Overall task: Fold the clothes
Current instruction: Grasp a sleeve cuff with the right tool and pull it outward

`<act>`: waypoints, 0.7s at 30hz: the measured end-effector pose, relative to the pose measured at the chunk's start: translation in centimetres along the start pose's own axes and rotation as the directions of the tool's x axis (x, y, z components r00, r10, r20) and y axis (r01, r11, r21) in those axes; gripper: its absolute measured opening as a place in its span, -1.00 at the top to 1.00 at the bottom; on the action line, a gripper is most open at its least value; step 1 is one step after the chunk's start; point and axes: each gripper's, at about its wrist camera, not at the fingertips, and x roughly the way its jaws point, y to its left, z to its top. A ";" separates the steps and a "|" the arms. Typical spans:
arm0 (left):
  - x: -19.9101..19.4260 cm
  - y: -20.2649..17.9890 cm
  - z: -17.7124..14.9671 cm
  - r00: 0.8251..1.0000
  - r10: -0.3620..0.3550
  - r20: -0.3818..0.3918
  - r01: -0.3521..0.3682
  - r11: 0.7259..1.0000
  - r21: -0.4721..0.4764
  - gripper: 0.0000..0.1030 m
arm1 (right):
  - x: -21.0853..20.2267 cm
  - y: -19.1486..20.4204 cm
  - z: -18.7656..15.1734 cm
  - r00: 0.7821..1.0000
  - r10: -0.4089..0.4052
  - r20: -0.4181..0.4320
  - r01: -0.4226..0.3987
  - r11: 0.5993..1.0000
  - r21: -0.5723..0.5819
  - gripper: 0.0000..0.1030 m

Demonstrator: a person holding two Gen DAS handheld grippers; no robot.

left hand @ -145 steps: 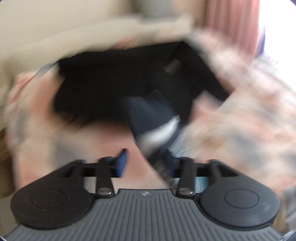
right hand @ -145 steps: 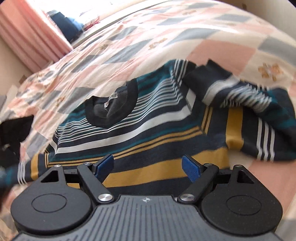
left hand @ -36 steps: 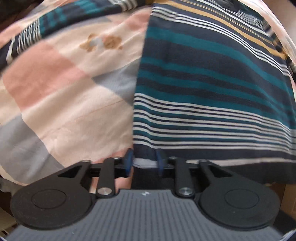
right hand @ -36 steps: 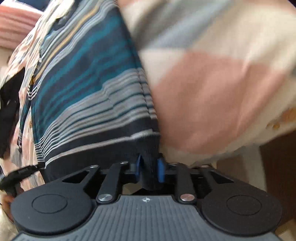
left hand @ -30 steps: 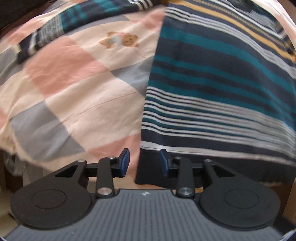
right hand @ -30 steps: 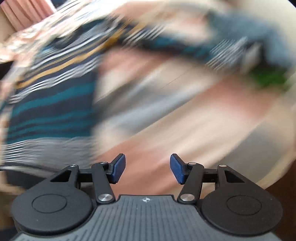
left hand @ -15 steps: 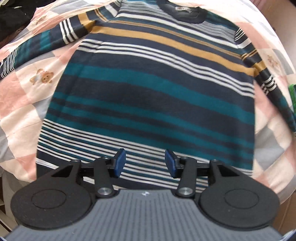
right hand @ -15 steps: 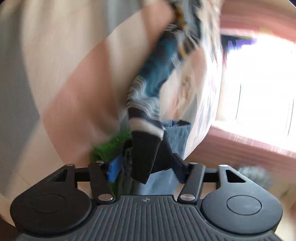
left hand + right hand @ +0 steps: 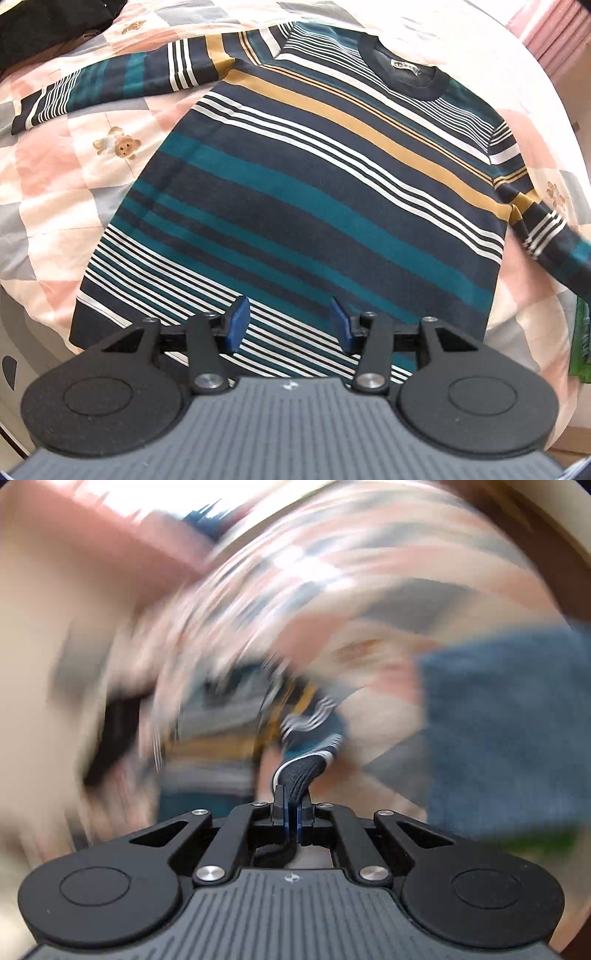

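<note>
A striped sweater [image 9: 306, 192] in navy, teal, white and mustard lies flat, front up, on the checked bedspread [image 9: 55, 177]. Its collar is at the far side and its left sleeve [image 9: 110, 88] stretches out to the left. My left gripper [image 9: 290, 323] hovers above the hem, open, with nothing between its blue pads. In the blurred right wrist view my right gripper [image 9: 290, 812] is shut on the dark ribbed cuff [image 9: 301, 773] of the sweater's right sleeve [image 9: 314, 720], which trails away from the pads. That sleeve [image 9: 554, 236] runs off the right edge of the left wrist view.
A black garment [image 9: 48, 26] lies at the far left corner of the bed. Something green [image 9: 581, 343] sits at the bed's right edge, and a blue denim piece [image 9: 509, 738] shows in the right wrist view. Pink curtains [image 9: 554, 37] hang beyond the bed.
My left gripper let go of the hem corner, opened and moved right and up over the sweater's middle. My right gripper released the other corner, swung to the sleeve cuff and closed on it.
</note>
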 end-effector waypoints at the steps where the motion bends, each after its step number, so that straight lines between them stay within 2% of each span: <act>1: 0.1 -0.1 0.0 1.000 -0.001 0.000 0.001 1.000 -0.005 0.14 | -0.9 -1.5 0.7 0.999 0.000 0.036 -0.003 0.996 0.088 0.93; 3: 0.4 -0.3 0.1 1.000 -0.011 -0.008 0.011 1.000 -0.023 0.13 | -2.2 -2.5 2.1 0.998 -0.027 0.056 0.022 0.996 0.092 0.93; 6: 1.2 -0.9 0.2 0.999 -0.025 -0.026 0.024 0.999 -0.033 0.13 | -2.0 -3.1 3.5 0.984 -0.179 0.022 0.179 0.984 0.004 0.93; 7: 1.5 -1.2 0.1 0.999 -0.028 -0.031 0.027 0.999 -0.029 0.13 | -1.3 -4.3 3.8 0.970 -0.243 -0.004 0.243 0.970 0.023 0.93; 9: 1.6 -1.7 0.0 0.999 -0.025 -0.037 0.025 1.000 -0.014 0.13 | 0.0 -6.8 4.2 0.928 -0.366 -0.060 0.370 0.927 0.063 0.93; 11: 1.3 -1.8 -0.2 0.999 -0.026 -0.032 0.025 1.000 -0.009 0.12 | 1.2 -9.7 3.8 0.911 -0.404 -0.081 0.411 0.899 0.149 0.93; 13: 1.1 -1.6 -0.4 0.999 -0.024 -0.031 0.023 1.000 -0.020 0.08 | 1.5 -11.0 2.6 0.914 -0.401 -0.057 0.404 0.894 0.192 0.64; 14: 1.1 -1.4 -0.5 0.999 -0.018 -0.034 0.017 0.999 -0.030 0.08 | 1.4 -11.0 1.8 0.923 -0.384 -0.029 0.382 0.905 0.186 0.53; 16: 1.1 -1.0 -0.6 0.999 -0.014 -0.044 0.012 0.999 -0.053 0.08 | 1.1 -10.5 -0.2 0.936 -0.351 0.026 0.344 0.927 0.149 -0.16; 17: 1.2 -0.9 -0.6 0.999 -0.013 -0.050 0.010 0.998 -0.059 0.08 | 1.2 -9.9 -1.2 0.936 -0.349 0.045 0.343 0.933 0.104 -0.25; 19: 1.4 -0.8 -0.4 0.998 -0.011 -0.058 0.007 0.998 -0.061 0.08 | 1.8 -8.8 -2.8 0.932 -0.351 0.088 0.351 0.936 0.015 -0.26; 21: 1.5 -1.0 -0.1 0.998 -0.014 -0.060 0.011 0.998 -0.056 0.08 | 2.6 -8.8 -3.4 0.927 -0.347 0.139 0.351 0.936 -0.002 -0.26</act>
